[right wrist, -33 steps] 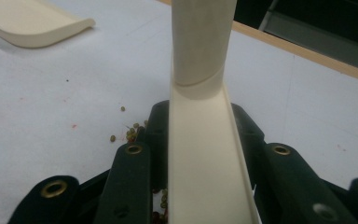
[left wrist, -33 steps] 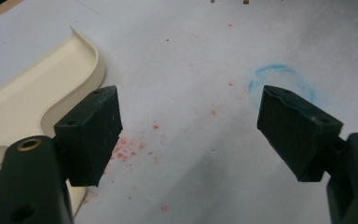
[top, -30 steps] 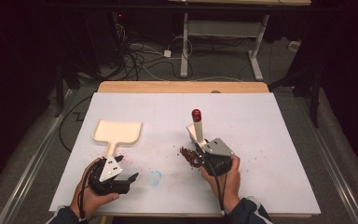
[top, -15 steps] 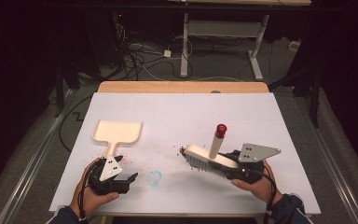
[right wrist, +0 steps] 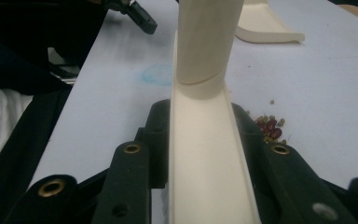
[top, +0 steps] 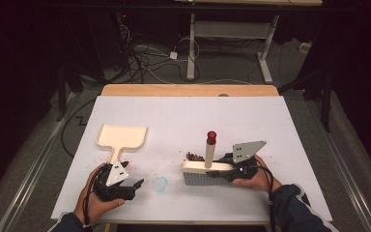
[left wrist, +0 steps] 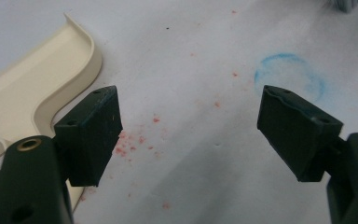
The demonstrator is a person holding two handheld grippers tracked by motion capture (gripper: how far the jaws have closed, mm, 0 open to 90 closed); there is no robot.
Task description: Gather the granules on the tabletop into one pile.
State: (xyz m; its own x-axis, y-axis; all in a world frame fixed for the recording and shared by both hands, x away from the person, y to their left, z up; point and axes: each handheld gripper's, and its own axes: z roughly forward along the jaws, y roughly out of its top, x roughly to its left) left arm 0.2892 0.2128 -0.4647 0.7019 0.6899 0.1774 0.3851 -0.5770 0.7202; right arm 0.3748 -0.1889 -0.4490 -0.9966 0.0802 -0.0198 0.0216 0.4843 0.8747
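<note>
Nearest the person, at the left of the white paper-covered table [top: 290,125], the left gripper [top: 134,185] rested in the left hand with its two black jaws spread well apart and nothing between them; in the left gripper view they framed bare paper dotted with fine red specks [left wrist: 130,142]. Just right of it lay a faint blue chalk ring [top: 160,183] drawn on the paper. Farther right, at about the same depth, the right gripper [top: 224,169] lay level in the right hand, its jaws clamped together on the cream plastic back of a small hand brush with grey bristles [top: 206,173], whose bristles met the paper. The brush's cream handle stood upright from the back and ended in a red knob [top: 211,137]. Just beyond the brush, touching or very near its far edge, sat a small heap of dark red and greenish beans [top: 193,156]. Farther off on the left, a cream plastic dustpan [top: 123,137] lay flat, its short handle pointing near toward the left gripper, well apart from the brush and beans.
</note>
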